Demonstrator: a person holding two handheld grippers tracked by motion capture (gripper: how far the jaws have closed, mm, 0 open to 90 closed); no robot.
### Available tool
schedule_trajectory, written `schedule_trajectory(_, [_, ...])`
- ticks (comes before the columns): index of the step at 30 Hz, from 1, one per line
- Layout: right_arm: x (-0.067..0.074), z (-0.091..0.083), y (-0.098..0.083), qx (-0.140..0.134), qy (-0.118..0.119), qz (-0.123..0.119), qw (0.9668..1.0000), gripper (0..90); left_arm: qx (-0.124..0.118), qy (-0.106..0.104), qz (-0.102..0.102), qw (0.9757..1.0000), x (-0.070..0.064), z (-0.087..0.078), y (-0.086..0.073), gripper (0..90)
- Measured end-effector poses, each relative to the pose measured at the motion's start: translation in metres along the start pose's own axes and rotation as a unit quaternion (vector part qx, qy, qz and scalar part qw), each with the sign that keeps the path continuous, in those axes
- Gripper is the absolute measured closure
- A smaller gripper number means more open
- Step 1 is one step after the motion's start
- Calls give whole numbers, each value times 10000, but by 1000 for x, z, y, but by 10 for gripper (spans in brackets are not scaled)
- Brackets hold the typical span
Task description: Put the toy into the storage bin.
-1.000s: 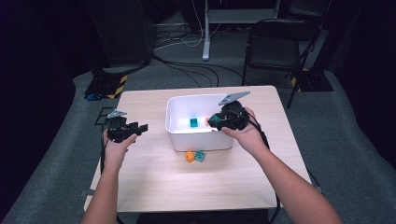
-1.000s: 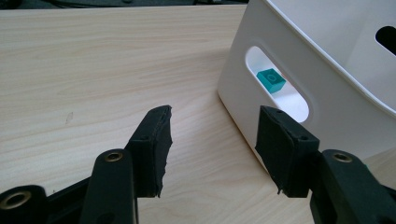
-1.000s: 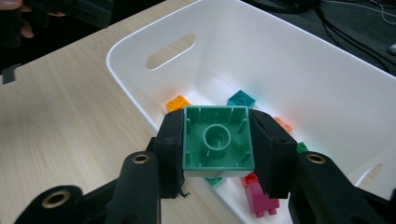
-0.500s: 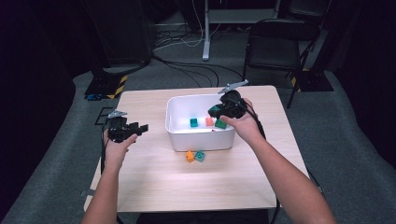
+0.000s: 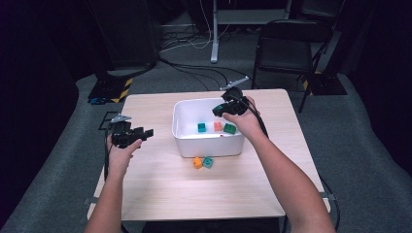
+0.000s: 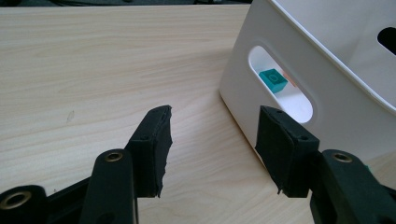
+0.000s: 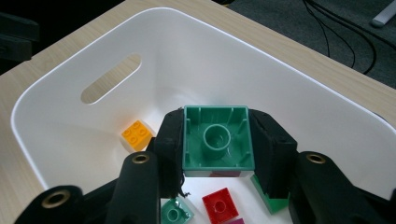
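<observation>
Right gripper [image 7: 217, 149]: jaws partly closed, pads [image 7: 170, 149] pressed on both sides of green brick [image 7: 218, 139], hollow underside with round centre tube facing the camera. Brick held above the inside of white bin [image 7: 60, 84], clear of the floor. Below and beyond the held brick, on the bin floor: yellow-orange brick [image 7: 137, 135] near the wall under the slot handle, red brick [image 7: 222, 206], small teal-green brick [image 7: 175, 213], another green brick [image 7: 273, 200] partly hidden behind the right pad, sliver of purple at the bottom edge. In the high view, right gripper [image 5: 224, 109] over the bin's far right part, hand [image 5: 245, 121] and forearm reaching across the bin's right rim; inside the bin, teal, orange and green bricks in a row. Left gripper [image 6: 212, 149]: jaws wide apart, nothing between the pads [image 6: 154, 144], bare table [image 6: 93, 70] under them. Right pad just beside the bin's outer wall [image 6: 355, 116]; contact not determinable. Teal brick [image 6: 273, 80] visible through the bin's slot handle. In the high view, left gripper [image 5: 141, 133] low over the table, to the left of the bin [image 5: 182, 138], apart from it. Outside the bin, against its near wall: orange brick [image 5: 197, 162] and teal brick [image 5: 208, 162] side by side, touching. Bin near the table's middle, toward the far edge. Beyond the table: dark chair [image 5: 286, 48], cables on grey carpet.
</observation>
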State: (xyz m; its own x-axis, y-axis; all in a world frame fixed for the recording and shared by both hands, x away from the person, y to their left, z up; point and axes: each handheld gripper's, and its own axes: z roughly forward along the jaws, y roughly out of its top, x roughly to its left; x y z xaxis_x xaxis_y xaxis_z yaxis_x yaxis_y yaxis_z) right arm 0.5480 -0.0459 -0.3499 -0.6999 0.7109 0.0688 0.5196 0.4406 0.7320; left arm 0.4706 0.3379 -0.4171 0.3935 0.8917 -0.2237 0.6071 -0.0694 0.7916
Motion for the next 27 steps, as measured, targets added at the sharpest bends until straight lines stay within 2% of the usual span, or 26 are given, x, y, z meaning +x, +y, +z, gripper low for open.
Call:
schedule_trajectory(3, [-1,7,4,14,-23,23,10000,581,4,-6,5,10000,0,0,0,447])
schedule_trajectory(6, [-1,13,6,107,-77,-73,9999,581,-12,-6,10,10000,0,0,0,447])
schedule_trajectory(14, [4,34,12,135,-117,-266,9995,581,-43,-18,-8,10000,1,-1,0,447])
schedule_trajectory(17, [3,42,12,108,-99,-216,9997,581,-38,-14,8,10000,1,0,0,447])
schedule_trajectory(21, [2,50,12,208,-189,-172,9995,579,-20,-11,8,10000,1,0,0,447])
schedule_trajectory(25, [3,52,12,186,-158,-97,9997,557,-41,-12,0,10000,1,0,0,447])
schedule_trajectory(27, [4,51,12,180,-166,-134,9996,536,-41,-12,0,10000,1,0,0,447])
